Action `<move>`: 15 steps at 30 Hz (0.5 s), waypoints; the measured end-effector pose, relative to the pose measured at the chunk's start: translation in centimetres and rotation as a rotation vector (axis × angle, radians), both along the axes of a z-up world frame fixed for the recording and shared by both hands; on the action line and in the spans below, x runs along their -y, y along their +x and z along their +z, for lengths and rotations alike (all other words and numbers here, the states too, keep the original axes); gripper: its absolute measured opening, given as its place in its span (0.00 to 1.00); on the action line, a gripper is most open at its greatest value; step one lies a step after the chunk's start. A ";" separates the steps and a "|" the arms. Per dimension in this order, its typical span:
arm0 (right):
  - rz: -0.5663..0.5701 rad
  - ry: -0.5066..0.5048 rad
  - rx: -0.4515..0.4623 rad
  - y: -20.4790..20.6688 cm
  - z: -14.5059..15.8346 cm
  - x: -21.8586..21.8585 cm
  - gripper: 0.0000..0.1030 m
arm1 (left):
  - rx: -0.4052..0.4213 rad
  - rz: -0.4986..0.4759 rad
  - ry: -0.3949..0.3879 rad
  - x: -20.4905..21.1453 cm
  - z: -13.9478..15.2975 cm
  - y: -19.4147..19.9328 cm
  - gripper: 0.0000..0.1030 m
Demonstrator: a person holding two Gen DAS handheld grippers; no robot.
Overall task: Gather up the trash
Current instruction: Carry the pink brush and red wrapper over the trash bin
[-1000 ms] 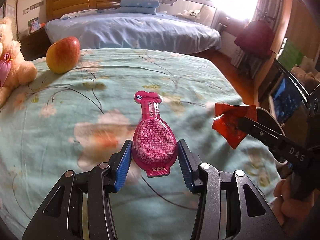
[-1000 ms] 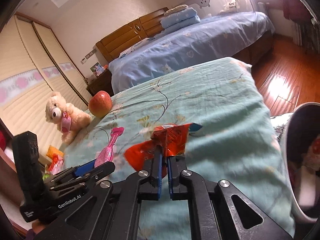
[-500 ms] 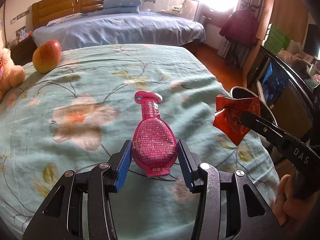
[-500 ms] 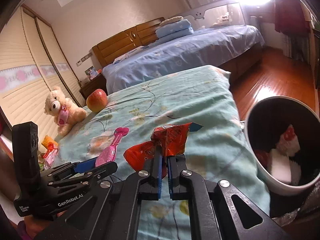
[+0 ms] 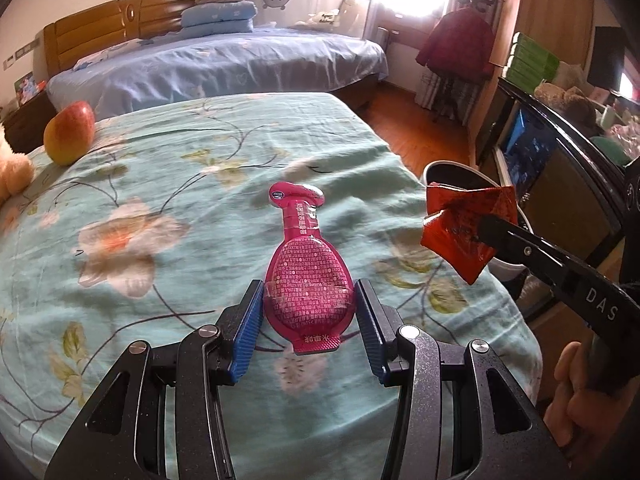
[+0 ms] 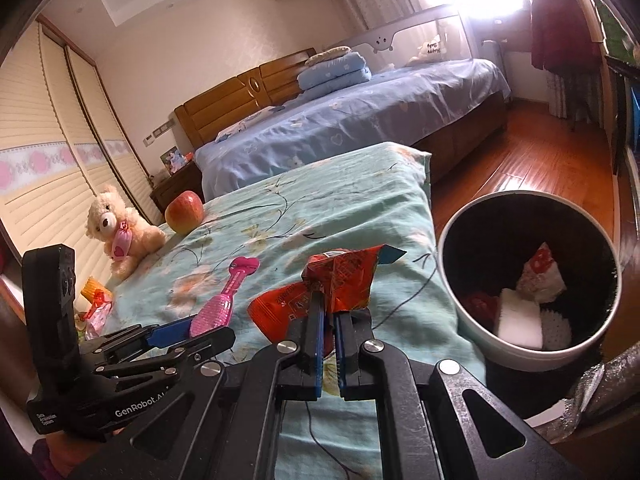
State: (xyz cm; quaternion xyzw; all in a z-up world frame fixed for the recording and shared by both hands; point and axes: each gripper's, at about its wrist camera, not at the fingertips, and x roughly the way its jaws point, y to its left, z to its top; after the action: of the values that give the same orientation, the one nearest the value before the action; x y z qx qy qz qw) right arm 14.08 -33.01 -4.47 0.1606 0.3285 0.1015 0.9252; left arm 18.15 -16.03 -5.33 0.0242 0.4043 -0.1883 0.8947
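My left gripper [image 5: 308, 300] is shut on a pink bottle-shaped pouch [image 5: 306, 276] and holds it above the floral bedspread [image 5: 160, 184]. The pouch also shows in the right wrist view [image 6: 224, 300]. My right gripper [image 6: 329, 312] is shut on a crumpled red wrapper [image 6: 324, 284], held above the bed's right edge. The wrapper also shows in the left wrist view [image 5: 464, 228]. A white round trash bin [image 6: 472, 320] with a black liner stands on the floor right of the bed, with some trash inside. Its rim shows in the left wrist view [image 5: 452, 168].
An apple [image 5: 68, 132] and a teddy bear [image 6: 120, 232] sit at the bed's far left. A second bed [image 5: 224, 60] with blue sheets lies behind. Small packets [image 6: 96, 304] lie left of the bed. A dark cabinet [image 5: 560, 184] stands to the right on wood floor.
Both grippers have moved right toward the bed's edge with their loads. The trash bin has come fully into the right wrist view and nearer.
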 end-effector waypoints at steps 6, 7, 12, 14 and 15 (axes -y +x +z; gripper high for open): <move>-0.016 0.004 0.005 -0.4 0.2 0.7 0.04 | 0.002 -0.019 0.003 1.0 0.1 -0.3 0.43; -0.018 0.004 0.006 -0.5 0.2 0.8 0.04 | 0.003 -0.022 0.003 1.1 0.2 -0.3 0.43; -0.027 0.003 0.010 -0.7 0.3 1.3 0.04 | 0.004 -0.033 0.006 1.7 0.2 -0.3 0.43; -0.032 0.005 0.012 -0.8 0.4 1.6 0.04 | 0.005 -0.037 0.008 1.9 0.2 -0.3 0.43; -0.035 0.005 0.012 -0.8 0.4 1.8 0.04 | 0.004 -0.040 0.008 2.1 0.2 -0.4 0.43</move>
State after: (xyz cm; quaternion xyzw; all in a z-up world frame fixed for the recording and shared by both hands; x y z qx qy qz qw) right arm 13.24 -34.78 -4.06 0.1683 0.3199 0.0871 0.9283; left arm 17.80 -18.11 -5.10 0.0364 0.4025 -0.2042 0.8916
